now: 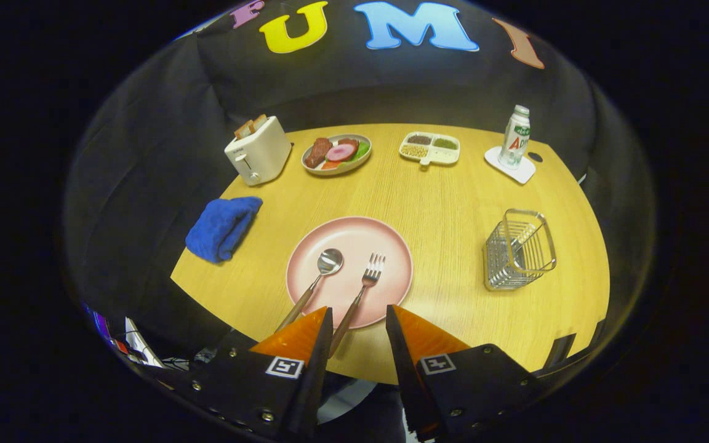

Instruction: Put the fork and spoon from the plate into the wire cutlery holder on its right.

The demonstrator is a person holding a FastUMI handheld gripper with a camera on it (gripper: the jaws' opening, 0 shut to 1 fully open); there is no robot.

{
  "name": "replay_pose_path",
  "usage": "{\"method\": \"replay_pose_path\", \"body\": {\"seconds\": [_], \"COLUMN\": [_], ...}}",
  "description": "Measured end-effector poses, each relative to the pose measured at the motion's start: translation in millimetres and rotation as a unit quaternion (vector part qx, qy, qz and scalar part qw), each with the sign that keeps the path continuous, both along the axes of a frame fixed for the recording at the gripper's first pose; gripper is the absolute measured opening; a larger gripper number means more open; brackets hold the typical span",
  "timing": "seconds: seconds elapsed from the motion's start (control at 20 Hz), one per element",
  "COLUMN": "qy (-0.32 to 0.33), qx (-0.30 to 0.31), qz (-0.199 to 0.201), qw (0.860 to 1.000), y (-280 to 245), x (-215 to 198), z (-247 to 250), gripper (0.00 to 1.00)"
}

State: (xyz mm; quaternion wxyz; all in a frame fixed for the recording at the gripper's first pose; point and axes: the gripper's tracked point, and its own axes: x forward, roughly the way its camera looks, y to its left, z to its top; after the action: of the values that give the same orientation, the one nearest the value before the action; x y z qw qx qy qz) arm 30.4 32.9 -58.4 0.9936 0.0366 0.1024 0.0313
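The gripper hangs above the near edge of a round wooden table, its two fingers spread apart with nothing between them. Just ahead of the fingers lies a round pink plate bearing a metal spoon with a brown handle on its left and a metal fork with a brown handle beside it; both handles reach back over the plate's near rim toward the left finger. Well to the right of the plate stands the empty wire cutlery holder, upright. A folded blue cloth lies left of the plate. Beyond are a white toaster holding toast, an oval dish of food, a divided white tray and a white bottle standing on a white coaster.
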Motion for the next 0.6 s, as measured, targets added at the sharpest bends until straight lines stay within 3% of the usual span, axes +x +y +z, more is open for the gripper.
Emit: {"method": "replay_pose_path", "body": {"seconds": [0.25, 0.6], "qy": [0.076, 0.136], "qx": [0.052, 0.065], "qz": [0.006, -0.018], "qw": [0.996, 0.988], "y": [21.0, 32.2], "x": [21.3, 46.6], "z": [-42.6, -84.0], "gripper": [0.54, 0.55]}}
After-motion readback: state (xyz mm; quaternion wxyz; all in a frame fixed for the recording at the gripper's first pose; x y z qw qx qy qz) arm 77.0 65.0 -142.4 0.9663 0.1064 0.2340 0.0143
